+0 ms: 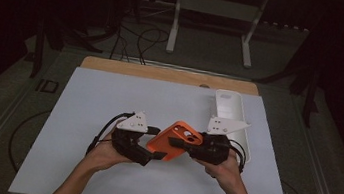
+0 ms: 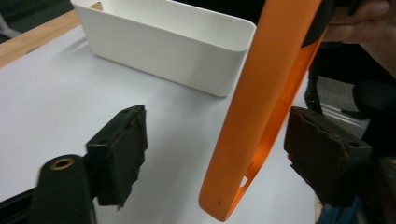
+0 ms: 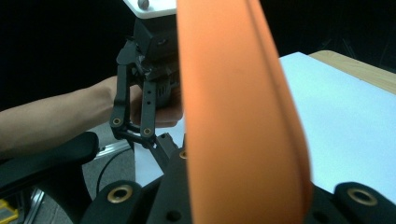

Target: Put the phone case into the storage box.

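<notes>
An orange phone case (image 1: 174, 140) hangs tilted above the white table top (image 1: 103, 103), between the two hand-held grippers. My right gripper (image 1: 181, 146) is shut on one end of it; in the right gripper view the orange case (image 3: 233, 116) rises straight up from between the jaws. My left gripper (image 1: 152, 145) stands open around the other end. In the left gripper view the case (image 2: 261, 116) runs edge-on between the jaws, close to the right pad (image 2: 322, 158) and well apart from the left pad (image 2: 121, 154).
A long white bin (image 1: 231, 110) stands on the table's right side, just behind the right hand; its wall (image 2: 163, 46) lies close beyond the left jaws. A wooden strip (image 1: 163, 73) edges the table's far side. Cables trail from both grippers.
</notes>
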A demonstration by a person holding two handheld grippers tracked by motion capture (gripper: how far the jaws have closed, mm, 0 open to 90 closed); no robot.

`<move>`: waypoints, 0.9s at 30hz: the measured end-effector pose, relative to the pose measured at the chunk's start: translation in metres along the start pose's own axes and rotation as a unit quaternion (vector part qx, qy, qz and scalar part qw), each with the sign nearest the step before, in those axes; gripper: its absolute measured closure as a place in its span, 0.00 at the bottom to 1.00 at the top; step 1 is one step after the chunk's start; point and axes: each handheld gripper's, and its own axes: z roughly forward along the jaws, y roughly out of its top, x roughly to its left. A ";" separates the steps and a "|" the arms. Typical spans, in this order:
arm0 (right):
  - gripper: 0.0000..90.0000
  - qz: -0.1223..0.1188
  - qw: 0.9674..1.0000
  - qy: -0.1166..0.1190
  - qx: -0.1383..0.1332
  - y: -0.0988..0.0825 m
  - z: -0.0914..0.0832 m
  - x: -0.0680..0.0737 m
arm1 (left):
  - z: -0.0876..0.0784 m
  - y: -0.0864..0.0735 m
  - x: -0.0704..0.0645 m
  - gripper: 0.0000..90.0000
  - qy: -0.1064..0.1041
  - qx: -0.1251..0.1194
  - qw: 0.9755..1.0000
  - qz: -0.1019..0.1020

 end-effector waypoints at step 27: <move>0.96 -0.018 0.998 0.053 0.013 0.002 0.003 -0.003 | 0.002 -0.005 0.002 0.86 -0.103 0.002 0.995 0.016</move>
